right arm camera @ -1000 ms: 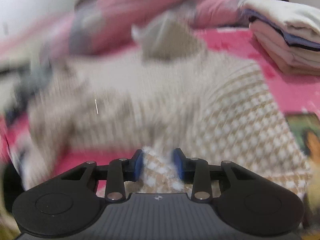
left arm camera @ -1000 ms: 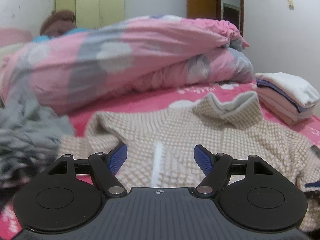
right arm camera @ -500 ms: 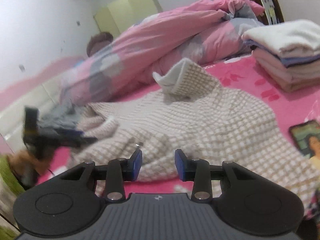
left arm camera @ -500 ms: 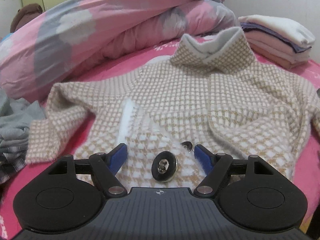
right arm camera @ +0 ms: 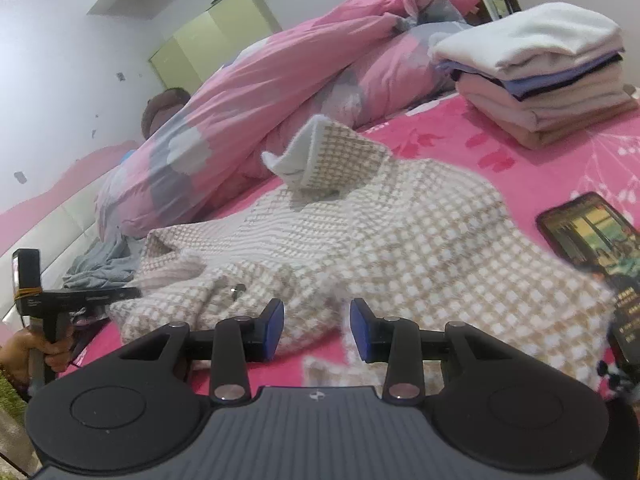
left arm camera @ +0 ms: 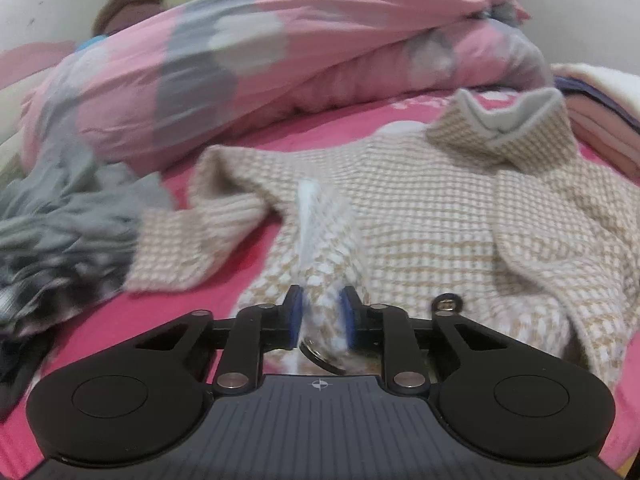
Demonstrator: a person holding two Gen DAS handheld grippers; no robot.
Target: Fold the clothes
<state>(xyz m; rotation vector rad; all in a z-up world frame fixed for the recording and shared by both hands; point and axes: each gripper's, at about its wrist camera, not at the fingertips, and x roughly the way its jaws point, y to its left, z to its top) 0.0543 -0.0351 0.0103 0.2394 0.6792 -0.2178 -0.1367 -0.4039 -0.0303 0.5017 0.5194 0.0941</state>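
While our left gripper (left arm camera: 320, 314) has just been closing, fingers pinching the coat (left arm camera: 440, 232) hem at the bed's (left arm camera: 248, 256) near edge, our right gripper (right arm camera: 317, 326) fingers spread, empty.

Each gripper has a dark grey ribbed body with a small crosshair mark at twelve o'clock on its top edge. The left gripper (left arm camera: 320, 314) and right gripper (right arm camera: 316, 328) carry two black round-ended plates with embossed circles, black link arms on silver rivets, and blue pads (right arm camera: 362, 330). A black handle with a yellow band shows at nine o'clock.
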